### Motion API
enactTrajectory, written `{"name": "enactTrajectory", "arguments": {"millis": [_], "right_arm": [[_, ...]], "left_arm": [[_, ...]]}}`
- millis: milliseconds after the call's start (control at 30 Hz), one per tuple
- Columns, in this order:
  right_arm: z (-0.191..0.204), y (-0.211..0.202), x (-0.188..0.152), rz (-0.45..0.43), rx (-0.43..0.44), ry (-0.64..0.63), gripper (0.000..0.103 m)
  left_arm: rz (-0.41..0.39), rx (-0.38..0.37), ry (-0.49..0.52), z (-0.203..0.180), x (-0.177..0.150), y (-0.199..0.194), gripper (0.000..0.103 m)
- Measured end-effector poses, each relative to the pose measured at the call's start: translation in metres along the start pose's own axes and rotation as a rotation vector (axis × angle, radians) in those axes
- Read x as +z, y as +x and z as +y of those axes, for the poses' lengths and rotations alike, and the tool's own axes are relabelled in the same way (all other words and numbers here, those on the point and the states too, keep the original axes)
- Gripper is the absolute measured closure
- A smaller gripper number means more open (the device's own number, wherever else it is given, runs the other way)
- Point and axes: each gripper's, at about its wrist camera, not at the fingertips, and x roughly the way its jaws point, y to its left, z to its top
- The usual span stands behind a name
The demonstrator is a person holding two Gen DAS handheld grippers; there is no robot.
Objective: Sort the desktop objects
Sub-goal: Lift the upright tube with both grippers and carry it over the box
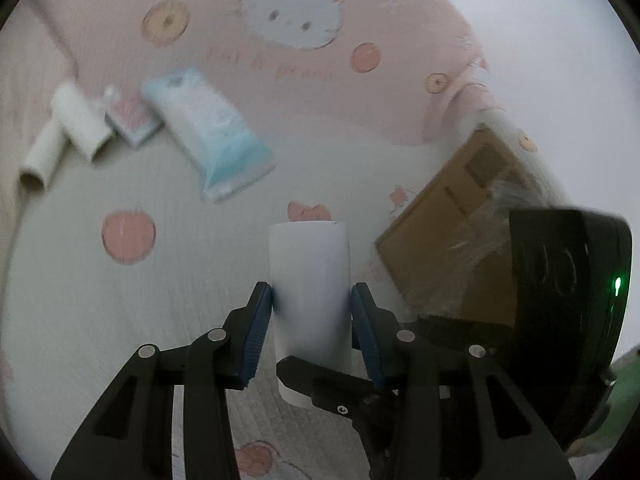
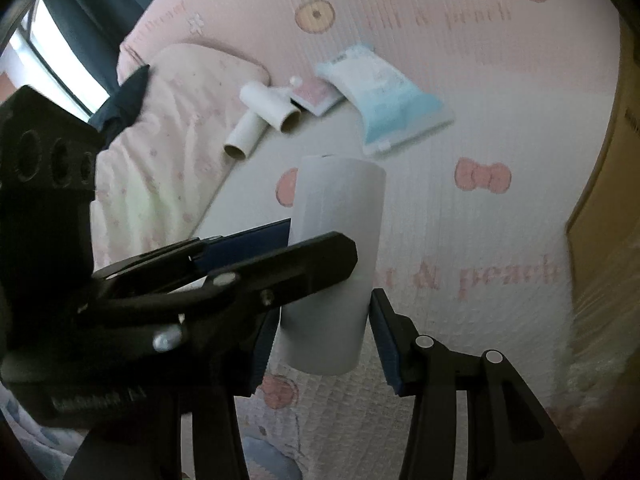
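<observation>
A white paper roll [image 1: 310,304] is held upright above the bed [image 1: 80,300], gripped between the pads of the left tool [image 1: 312,300]. The right tool [image 2: 324,344] is spread around its lower end, apparently not clamped. Beyond, two rolls [image 2: 260,120] and a tissue pack [image 2: 384,100] are seen lying flat.

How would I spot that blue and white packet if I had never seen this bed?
Find the pink cartoon-cat bedspread. On it, four items lie in a row beyond the tools. The blue and white packet is the flat soft pack at the right end, beside a small pink packet, unlike the two white tubes.
</observation>
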Motion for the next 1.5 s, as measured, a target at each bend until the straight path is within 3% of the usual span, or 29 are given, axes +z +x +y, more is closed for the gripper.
{"name": "enactTrajectory", "arguments": {"millis": [267,667,933,1267,1500], "right_arm": [[0.016,-0.034,0.007,-0.076,-0.051,-0.061,0.059],[0.031,-0.094,0.013,-0.184,-0.16,-0.134,0.06],[0.038,-0.133,0.027,-0.3,-0.235,-0.176,0.06],[0.037,-0.179,0.047,-0.379,-0.308,-0.201,0.06],[0.023,-0.211,0.057,-0.421,-0.382,-0.21,0.06]], "left_arm": [[-0.067,-0.022,0.093,-0.024,0.014,-0.028,0.058],[-0.112,-0.155,0.112,-0.056,0.034,-0.059,0.059],[-0.176,-0.184,0.217,-0.091,0.06,-0.08,0.06],[-0.175,-0.274,0.233,-0.122,0.097,-0.091,0.06],[-0.202,-0.28,0.326,-0.167,0.113,-0.091,0.06]]}}
